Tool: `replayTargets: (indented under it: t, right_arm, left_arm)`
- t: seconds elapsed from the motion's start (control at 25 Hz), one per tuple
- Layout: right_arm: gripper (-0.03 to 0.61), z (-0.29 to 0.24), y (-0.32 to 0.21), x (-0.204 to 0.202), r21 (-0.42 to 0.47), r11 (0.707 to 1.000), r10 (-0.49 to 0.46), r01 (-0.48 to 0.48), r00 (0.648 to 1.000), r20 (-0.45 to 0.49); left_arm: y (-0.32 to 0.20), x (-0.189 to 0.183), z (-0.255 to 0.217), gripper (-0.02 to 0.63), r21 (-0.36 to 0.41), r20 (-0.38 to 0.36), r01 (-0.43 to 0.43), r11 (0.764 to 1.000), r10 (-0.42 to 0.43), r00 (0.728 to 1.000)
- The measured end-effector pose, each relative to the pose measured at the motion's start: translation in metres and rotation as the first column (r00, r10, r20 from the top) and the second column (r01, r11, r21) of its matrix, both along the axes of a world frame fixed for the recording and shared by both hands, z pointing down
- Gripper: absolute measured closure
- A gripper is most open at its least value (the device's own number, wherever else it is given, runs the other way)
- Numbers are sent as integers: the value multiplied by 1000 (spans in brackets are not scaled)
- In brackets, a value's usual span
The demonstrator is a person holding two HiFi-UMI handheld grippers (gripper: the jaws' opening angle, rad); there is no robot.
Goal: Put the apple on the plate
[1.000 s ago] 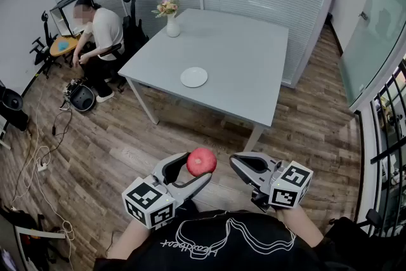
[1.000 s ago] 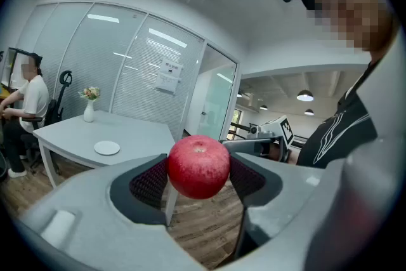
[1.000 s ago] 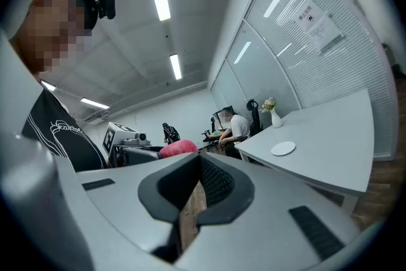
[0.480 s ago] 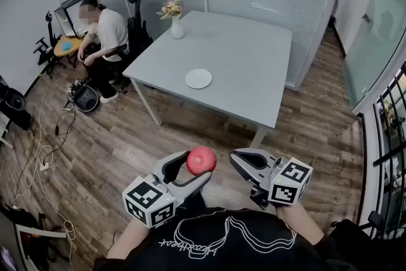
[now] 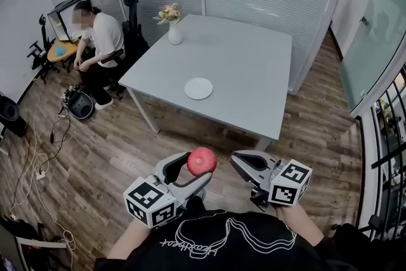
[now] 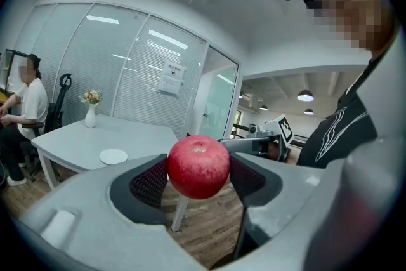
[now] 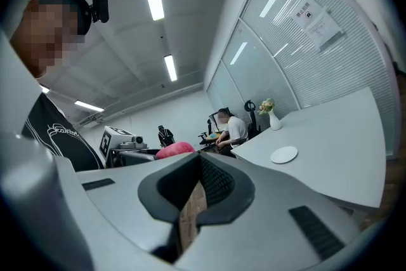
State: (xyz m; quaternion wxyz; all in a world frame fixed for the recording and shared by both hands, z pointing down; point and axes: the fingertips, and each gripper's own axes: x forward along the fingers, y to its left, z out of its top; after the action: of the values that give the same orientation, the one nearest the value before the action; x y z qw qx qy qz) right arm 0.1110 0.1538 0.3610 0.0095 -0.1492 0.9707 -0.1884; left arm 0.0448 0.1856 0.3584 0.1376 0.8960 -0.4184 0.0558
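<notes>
Carrying the apple [image 5: 202,161] in mid-air over the floor, clamped between the left gripper's [image 6: 198,169] jaws, well apart from the plate [image 5: 198,88] on the tabletop [image 5: 247,66]. Holding the right gripper [image 5: 244,165] alongside, jaws together, empty. Next, likely: step closer, reach over the plate, lower, release.

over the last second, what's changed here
Little: the table and plate sit slightly lower in the head view, so the wearer seems to have edged closer. Nothing was grabbed or released. The left tongs stay shut on the apple, and the right tongs stay shut and empty.
</notes>
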Motion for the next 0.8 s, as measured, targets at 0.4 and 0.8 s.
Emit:
replayTargets:
  t: [0.4, 0.8]
  right_arm:
    - [569, 6, -96, -53, -51, 995, 91, -91, 996, -2]
    - [569, 12, -181, -107, -69, 981, 178, -179, 984, -17]
  left_arm:
    - [-100, -63, 0, 308, -25, 7, -63, 998, 64, 998]
    - [-196, -129, 8, 308, -28, 12, -117, 993, 118, 993]
